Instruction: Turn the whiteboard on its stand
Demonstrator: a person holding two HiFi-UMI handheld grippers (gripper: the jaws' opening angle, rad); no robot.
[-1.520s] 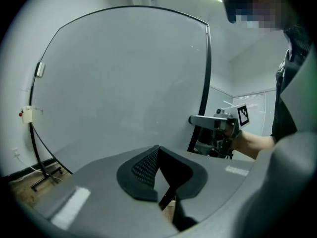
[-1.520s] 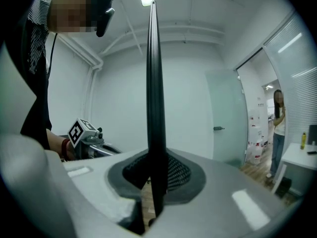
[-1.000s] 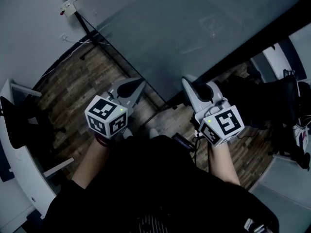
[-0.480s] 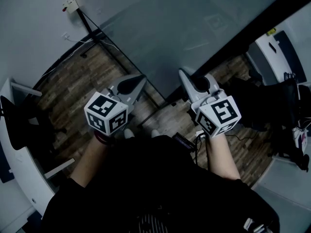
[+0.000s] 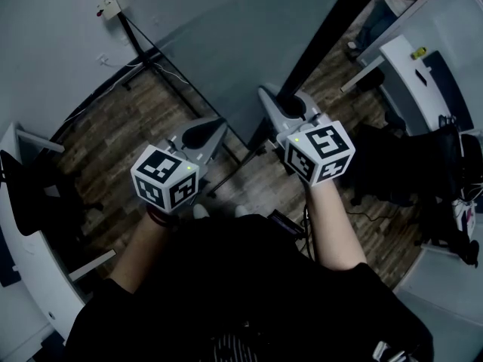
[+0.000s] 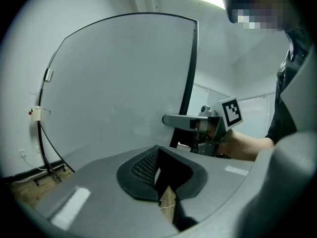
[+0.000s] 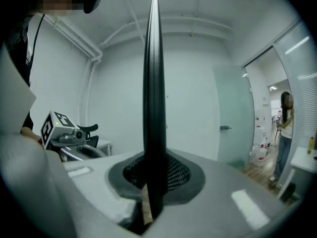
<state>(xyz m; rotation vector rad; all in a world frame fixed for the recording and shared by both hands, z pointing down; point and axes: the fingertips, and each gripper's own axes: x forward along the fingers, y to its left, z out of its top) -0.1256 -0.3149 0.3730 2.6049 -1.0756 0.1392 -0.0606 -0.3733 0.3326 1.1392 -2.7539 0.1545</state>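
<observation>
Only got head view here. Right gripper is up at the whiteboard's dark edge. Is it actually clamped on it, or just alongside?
Observer: Clamped. In the right gripper view, the right gripper has the whiteboard frame edge-on between its pads, and both pads press on it.
Operator: And the left gripper, holding anything?
Observer: No. The left gripper view shows the left gripper with a narrow gap between its pads and only the floor showing through it. The whiteboard face is ahead of it, not touched.
</observation>
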